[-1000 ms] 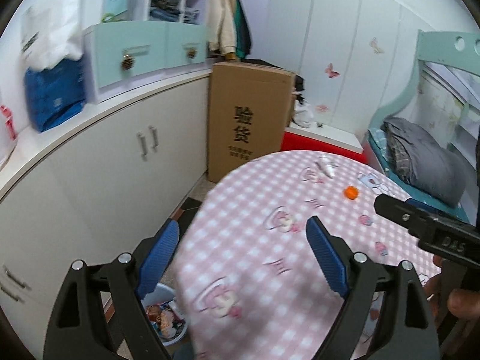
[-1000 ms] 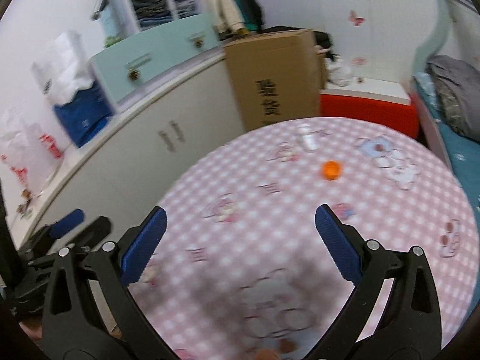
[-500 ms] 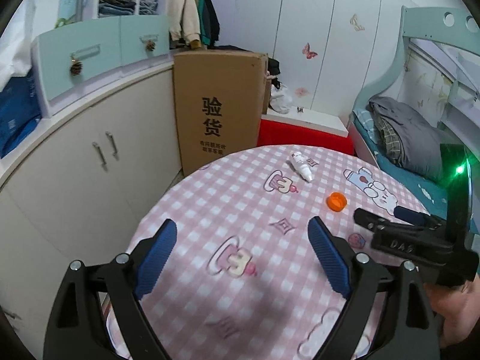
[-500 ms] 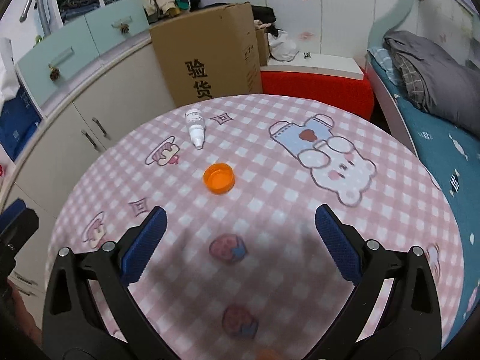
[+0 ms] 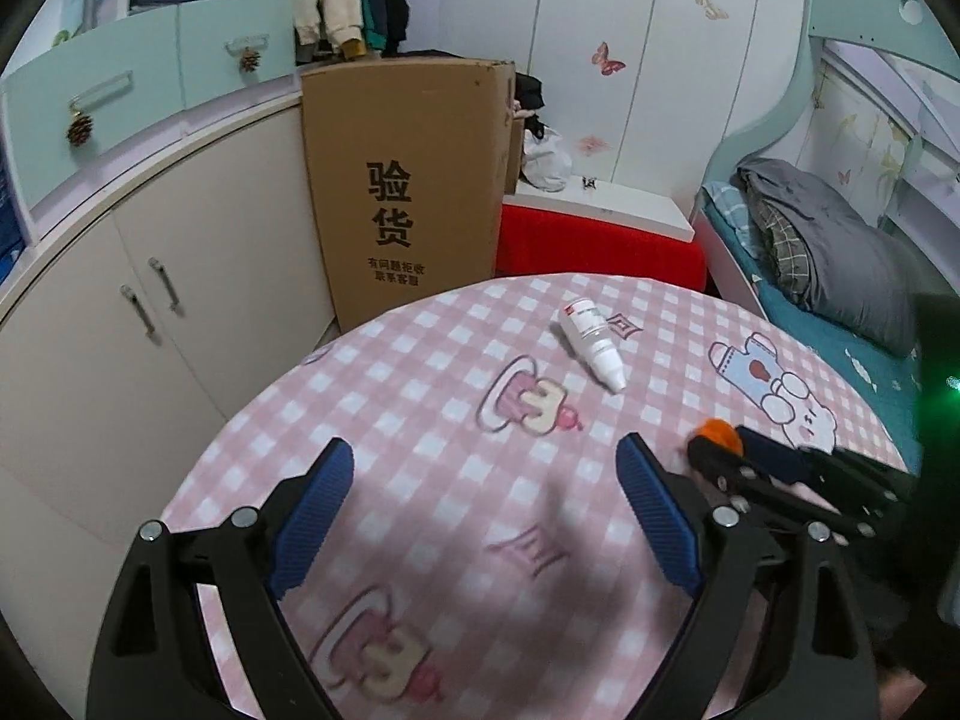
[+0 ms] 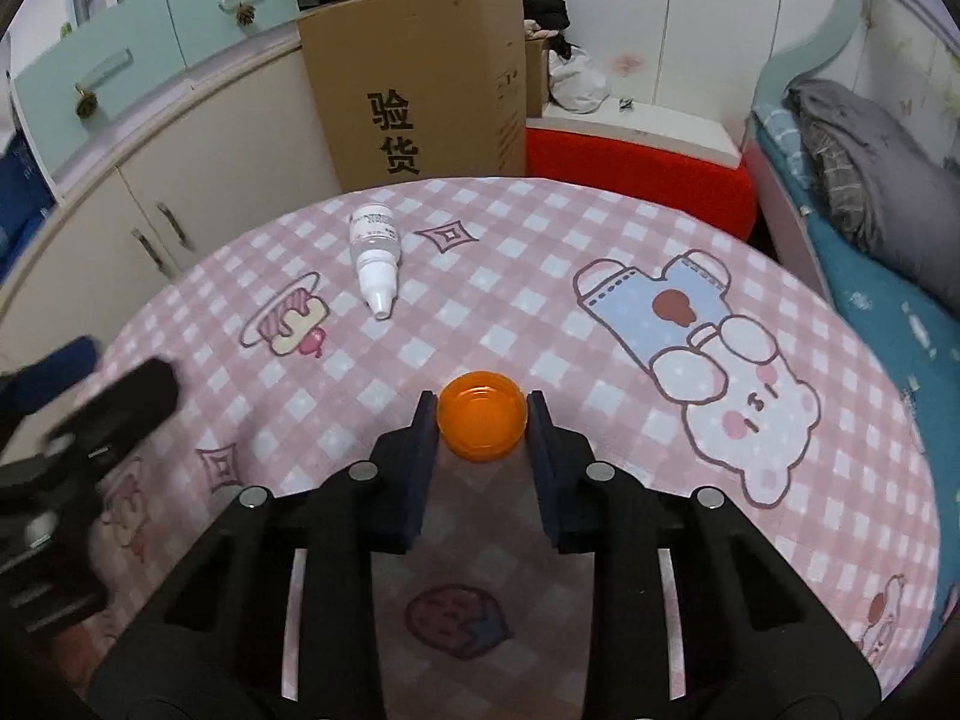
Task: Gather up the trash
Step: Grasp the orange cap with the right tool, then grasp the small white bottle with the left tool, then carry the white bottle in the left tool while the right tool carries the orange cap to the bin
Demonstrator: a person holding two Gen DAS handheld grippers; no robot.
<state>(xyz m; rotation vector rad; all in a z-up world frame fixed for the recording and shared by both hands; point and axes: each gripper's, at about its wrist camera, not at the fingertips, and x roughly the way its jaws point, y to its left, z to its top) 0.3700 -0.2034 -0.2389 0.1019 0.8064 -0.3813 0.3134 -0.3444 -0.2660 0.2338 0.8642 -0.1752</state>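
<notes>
Now, right gripper (image 6: 482,429): jaws closing on the orange cap (image 6: 482,423), pads at its left and right rim.
Cap's place: open side up on the pink checked tablecloth (image 6: 600,276), near the table's middle.
Handling: probably light, stiff plastic; smooth round rim may slip, so pinch straight across its widest part.
Dropper bottle (image 5: 593,343): lies on its side, farther left.
Left gripper (image 5: 483,516): wide open, holding nothing.

The tall brown cardboard box (image 5: 408,180) bears large black characters — 验货 — above two smaller lines (too small to read); the small white plastic bottle's (image 6: 375,246) label is illegible.
</notes>
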